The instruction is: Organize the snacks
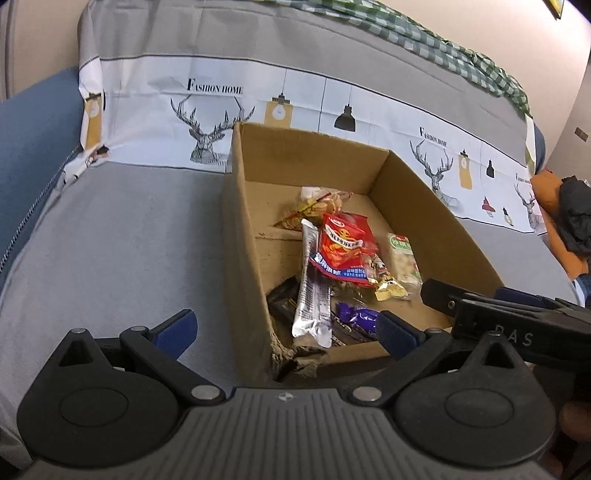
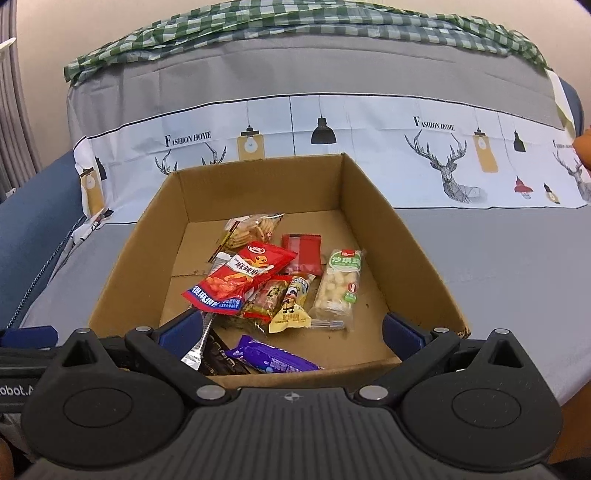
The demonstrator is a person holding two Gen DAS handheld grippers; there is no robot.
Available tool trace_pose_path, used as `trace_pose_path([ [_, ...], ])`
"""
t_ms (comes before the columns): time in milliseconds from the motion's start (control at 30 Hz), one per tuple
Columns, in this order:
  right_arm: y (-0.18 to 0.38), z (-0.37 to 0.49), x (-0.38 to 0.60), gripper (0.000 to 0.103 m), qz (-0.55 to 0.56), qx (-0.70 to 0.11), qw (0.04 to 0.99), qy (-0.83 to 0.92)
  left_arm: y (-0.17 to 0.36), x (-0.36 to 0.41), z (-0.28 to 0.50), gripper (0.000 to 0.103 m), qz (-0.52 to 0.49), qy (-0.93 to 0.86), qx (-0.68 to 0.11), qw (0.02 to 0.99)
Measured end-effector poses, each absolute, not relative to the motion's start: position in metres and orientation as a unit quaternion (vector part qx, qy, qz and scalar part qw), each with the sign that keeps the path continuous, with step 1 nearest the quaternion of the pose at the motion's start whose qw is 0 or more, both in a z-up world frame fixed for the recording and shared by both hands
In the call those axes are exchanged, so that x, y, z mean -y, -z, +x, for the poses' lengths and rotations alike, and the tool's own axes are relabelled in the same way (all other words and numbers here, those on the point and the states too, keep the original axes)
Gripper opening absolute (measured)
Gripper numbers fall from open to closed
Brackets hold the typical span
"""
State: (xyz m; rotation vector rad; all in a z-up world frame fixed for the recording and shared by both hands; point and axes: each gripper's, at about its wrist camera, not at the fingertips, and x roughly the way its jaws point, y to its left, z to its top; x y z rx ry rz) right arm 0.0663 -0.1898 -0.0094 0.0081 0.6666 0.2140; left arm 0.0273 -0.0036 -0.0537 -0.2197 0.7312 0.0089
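An open cardboard box (image 1: 243, 236) (image 2: 140, 266) sits on a grey sofa cover and holds several snacks. Among them are a red packet (image 1: 345, 243) (image 2: 240, 280), a silver stick pack (image 1: 310, 291), a purple wrapper (image 1: 356, 315) (image 2: 273, 358), a green-and-white puffed bar (image 2: 340, 288), a clear bag of biscuits (image 2: 251, 230) and a dark bar (image 1: 282, 299). My left gripper (image 1: 286, 330) is open wide, straddling the box's near left corner and holding nothing. My right gripper (image 2: 291, 332) is open over the box's near wall, also with nothing in it; it shows at the right of the left wrist view (image 1: 480, 314).
The sofa's backrest carries a white band printed with deer heads (image 2: 448, 166) and lamps. A green checked cloth (image 2: 295, 26) lies along its top. A blue armrest (image 1: 33, 122) is at the left. An orange cushion (image 1: 546, 192) with a black bundle (image 1: 576, 210) lies at the right.
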Motion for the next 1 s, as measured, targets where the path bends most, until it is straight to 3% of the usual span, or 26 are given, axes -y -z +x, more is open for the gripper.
trace_pose_path([
  [1000,0.0116,0.0645,0.183,0.102,-0.011,-0.324,0.941,-0.101,0.0503,0.0004,0.0247,0.103,-0.112,-0.003,-0.347,0.931],
])
